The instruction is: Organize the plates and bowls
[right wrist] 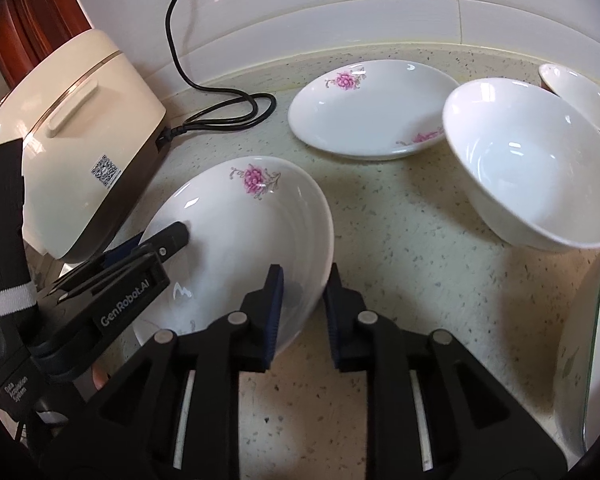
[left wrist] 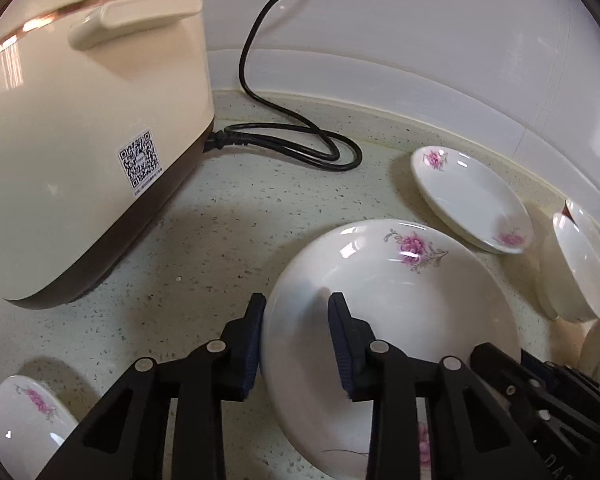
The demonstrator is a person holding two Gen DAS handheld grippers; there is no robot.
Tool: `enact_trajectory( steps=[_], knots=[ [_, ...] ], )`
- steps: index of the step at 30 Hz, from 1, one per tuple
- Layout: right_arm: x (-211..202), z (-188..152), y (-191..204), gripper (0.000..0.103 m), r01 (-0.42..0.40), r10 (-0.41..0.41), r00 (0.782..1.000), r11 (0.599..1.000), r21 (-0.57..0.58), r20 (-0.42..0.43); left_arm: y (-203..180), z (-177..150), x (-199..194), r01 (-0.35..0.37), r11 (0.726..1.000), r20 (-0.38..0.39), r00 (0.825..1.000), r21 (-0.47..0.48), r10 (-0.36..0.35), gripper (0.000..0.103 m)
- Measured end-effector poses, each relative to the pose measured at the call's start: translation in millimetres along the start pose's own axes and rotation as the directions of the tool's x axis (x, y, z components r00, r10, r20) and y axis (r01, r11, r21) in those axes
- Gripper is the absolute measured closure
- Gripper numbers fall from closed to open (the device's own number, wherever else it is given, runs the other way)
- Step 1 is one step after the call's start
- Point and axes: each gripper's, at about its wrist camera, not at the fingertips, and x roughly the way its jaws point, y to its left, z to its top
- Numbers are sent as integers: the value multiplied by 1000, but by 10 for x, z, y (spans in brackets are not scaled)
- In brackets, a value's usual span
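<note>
At about 9 o'clock on the speckled counter (right wrist: 400, 240) stands a cream rice cooker (right wrist: 76, 140), its black cord (right wrist: 220, 92) looping toward 12 o'clock. Just right of it, near centre, sits a flowered plate (right wrist: 240, 232). The left gripper (left wrist: 296, 336) straddles this plate's 9 o'clock rim, one finger outside and one inside, jaws apart around the rim; whether the pads press it cannot be told. The right gripper (right wrist: 304, 312) straddles the same plate's 5 o'clock rim, likewise parted around it. At 12 o'clock lies a second plate (right wrist: 372, 112). Touching its right edge, at 2 o'clock, a white bowl (right wrist: 532, 168) sits tilted. Another dish (right wrist: 580, 96) lies behind the bowl.
</note>
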Motion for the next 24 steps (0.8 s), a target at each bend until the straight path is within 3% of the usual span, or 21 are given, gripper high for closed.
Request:
enact_trajectory(
  steps=[4,11,24],
  knots=[
    [-47,-28,-119,83,-48,48,999,997,53,8,13,-12,-54,5,1000,23,1000,-6,-5,80],
    [-105,-30,-121,84,-97,97,995,994,46,13,-9,-71,-202,-35,999,82,996,8,34,80],
    [-255,0,-8,84,-157,157,985,988,1,67,156,-108,-475,-27,998,170,985,-53,35,80]
  ],
)
